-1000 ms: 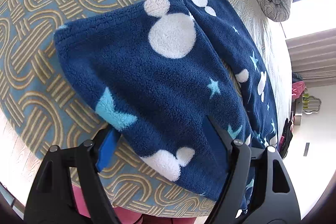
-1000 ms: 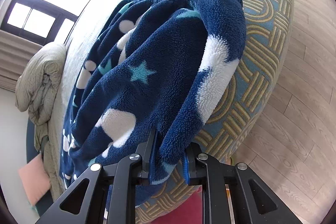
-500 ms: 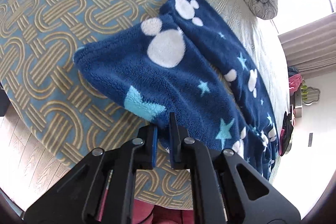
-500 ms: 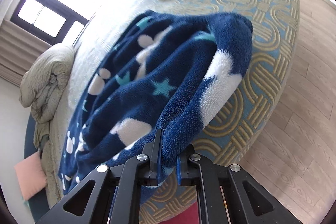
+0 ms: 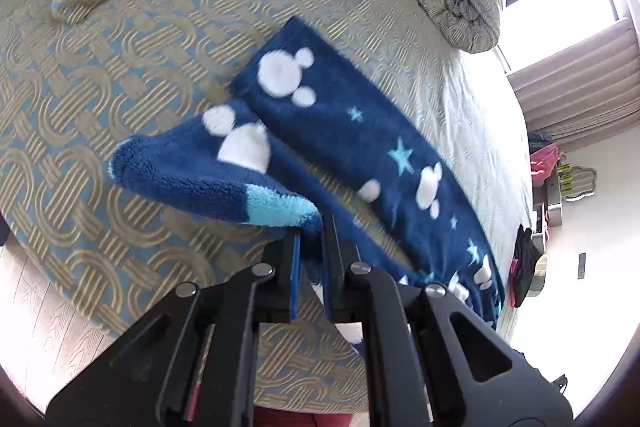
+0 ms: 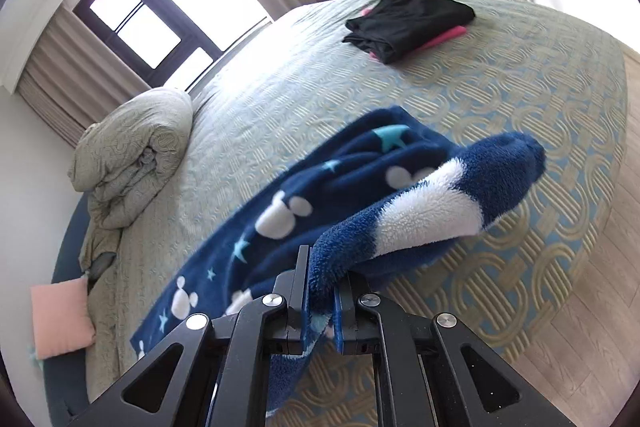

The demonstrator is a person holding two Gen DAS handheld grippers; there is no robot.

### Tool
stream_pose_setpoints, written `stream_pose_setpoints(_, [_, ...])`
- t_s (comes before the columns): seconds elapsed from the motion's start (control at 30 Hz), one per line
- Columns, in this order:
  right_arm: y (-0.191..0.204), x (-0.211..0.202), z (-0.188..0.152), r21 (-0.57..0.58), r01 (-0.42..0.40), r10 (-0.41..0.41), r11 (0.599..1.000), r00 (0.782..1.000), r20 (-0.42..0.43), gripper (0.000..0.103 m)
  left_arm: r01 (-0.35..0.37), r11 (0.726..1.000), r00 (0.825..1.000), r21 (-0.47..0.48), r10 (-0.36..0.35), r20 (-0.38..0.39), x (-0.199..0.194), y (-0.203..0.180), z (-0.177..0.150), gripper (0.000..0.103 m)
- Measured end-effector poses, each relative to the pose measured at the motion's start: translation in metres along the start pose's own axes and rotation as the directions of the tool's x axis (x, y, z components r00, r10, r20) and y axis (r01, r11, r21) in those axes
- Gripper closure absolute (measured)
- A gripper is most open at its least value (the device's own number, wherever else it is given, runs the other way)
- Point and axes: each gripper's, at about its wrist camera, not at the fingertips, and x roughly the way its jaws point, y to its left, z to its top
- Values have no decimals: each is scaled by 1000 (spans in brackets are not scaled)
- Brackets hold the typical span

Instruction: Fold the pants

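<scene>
Left wrist view shows your left hand-held gripper point(image 5: 311, 239) clamped on the near edge of the dark-blue fleece pants with white mouse-head shapes and pale-blue stars point(image 5: 360, 147), at a pale-blue patch on one leg's end. That end is lifted clear of the bed with the blue-and-gold woven-pattern cover point(image 5: 100, 67), while the other leg lies flat and stretches away toward the far side. Right wrist view shows your right hand-held gripper point(image 6: 322, 287) closed on a thick bunch of the same pants point(image 6: 352, 179), with a fat white-patched roll hanging out to the right above the bed point(image 6: 520, 87).

You are early in the fold, by my reading: both ends are gripped and raised, yet no neat crease shows and the two legs do not lie one over the other. Left to do, I judge, are laying one leg onto the other, smoothing, then folding the length in half or thirds
</scene>
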Motion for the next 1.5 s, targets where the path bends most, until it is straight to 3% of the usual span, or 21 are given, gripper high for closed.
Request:
stream_pose_setpoints(0.17, [42,26,42,-85,65,-65,994,998,6,96,-51,997,996,65,45,79,4,-43,47,93])
stream_pose_setpoints(0.37, [89,117,102,-150,160,-171,976,983,-65,96,-215,971,965,107,194,178,44,-87,112,93])
stream_pose_setpoints(0.5, [104,186,115,-195,224,-250,955,960,-123,95,-152,976,985,155,138,100,70,-99,121,93])
stream_pose_setpoints(0.53, [104,197,114,-211,230,-261,950,956,-136,95,-133,972,990,194,121,73,73,-102,114,89])
stream_pose_setpoints(0.6, [102,216,104,-239,236,-278,942,947,-161,95,-114,954,993,276,114,16,81,-103,95,58])
stream_pose_setpoints(0.63, [100,221,98,-255,238,-285,937,944,-166,95,-115,944,992,310,125,-12,85,-101,86,34])
stream_pose_setpoints(0.67, [98,225,93,-270,240,-292,932,942,-169,95,-123,934,990,336,139,-23,88,-97,77,25])
stream_pose_setpoints(0.77, [88,235,83,-285,237,-297,929,937,-187,95,-179,901,977,395,209,-32,95,-84,64,25])
stream_pose_setpoints(0.9, [82,225,79,-282,210,-270,936,943,-193,95,-236,854,958,464,286,-38,103,-66,71,25])
stream_pose_setpoints(1.03, [86,206,80,-307,199,-261,930,949,-175,95,-287,751,933,595,361,-6,109,-50,83,25])
stream_pose_setpoints(1.1, [87,199,79,-314,201,-263,928,950,-168,95,-311,722,917,617,398,-3,112,-38,88,25])
stream_pose_setpoints(1.2, [90,195,76,-329,212,-276,920,948,-162,95,-309,744,913,592,406,-34,118,-17,93,25])
stream_pose_setpoints(1.33, [92,194,72,-326,223,-286,919,945,-160,95,-239,801,939,549,334,-78,125,-1,94,26])
stream_pose_setpoints(1.4, [96,193,70,-333,229,-294,915,943,-159,95,-196,807,956,557,283,-73,127,-4,91,56])
stream_pose_setpoints(1.43, [98,192,69,-338,232,-297,912,942,-157,95,-185,800,957,571,279,-82,130,-7,89,82])
stream_pose_setpoints(1.5, [102,191,66,-350,238,-306,906,940,-153,95,-188,775,957,603,282,-63,131,-14,82,82])
